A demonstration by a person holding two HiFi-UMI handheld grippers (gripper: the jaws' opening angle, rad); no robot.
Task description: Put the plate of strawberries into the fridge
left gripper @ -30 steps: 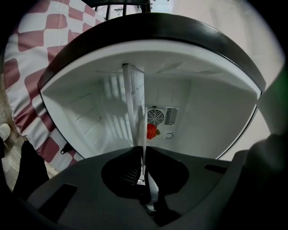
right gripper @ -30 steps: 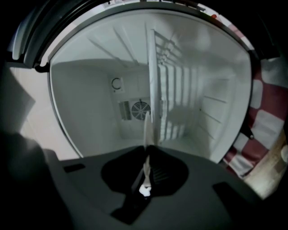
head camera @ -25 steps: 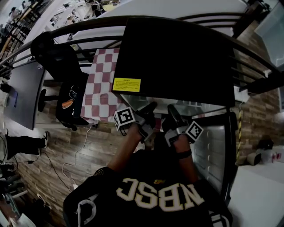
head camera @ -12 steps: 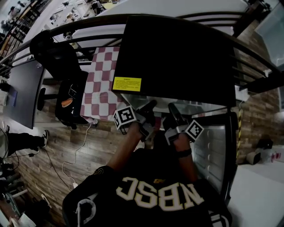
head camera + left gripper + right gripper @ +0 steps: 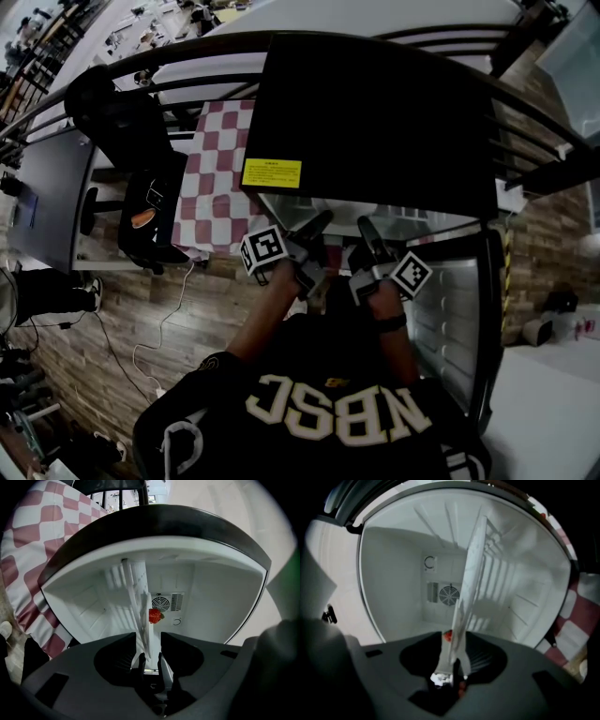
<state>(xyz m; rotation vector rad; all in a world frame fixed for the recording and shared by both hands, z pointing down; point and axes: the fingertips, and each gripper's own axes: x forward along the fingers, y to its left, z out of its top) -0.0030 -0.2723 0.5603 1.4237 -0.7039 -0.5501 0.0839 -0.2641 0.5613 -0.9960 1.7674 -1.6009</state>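
A white plate [image 5: 140, 602] shows edge-on inside the open fridge [image 5: 375, 122], close beside a ribbed shelf. One red strawberry [image 5: 155, 615] sits on it, in front of the back-wall fan. In the right gripper view the same plate [image 5: 471, 573] and a strawberry [image 5: 447, 635] appear. My left gripper [image 5: 149, 660] has the plate's rim between its jaws, which are opening. The jaws of my right gripper [image 5: 452, 667] are opening too, with the opposite rim between them. In the head view the left gripper [image 5: 321, 225] and the right gripper [image 5: 364, 230] reach into the fridge mouth side by side.
The fridge door [image 5: 450, 319] stands open at the right, its inner racks facing me. A red-and-white checkered tablecloth [image 5: 211, 187] lies left of the fridge, beside a black office chair [image 5: 131, 131]. A dark curved railing [image 5: 169, 56] runs behind.
Both grippers stay at the fridge opening and have only edged a little farther in. Nothing else visibly differs in the head view.
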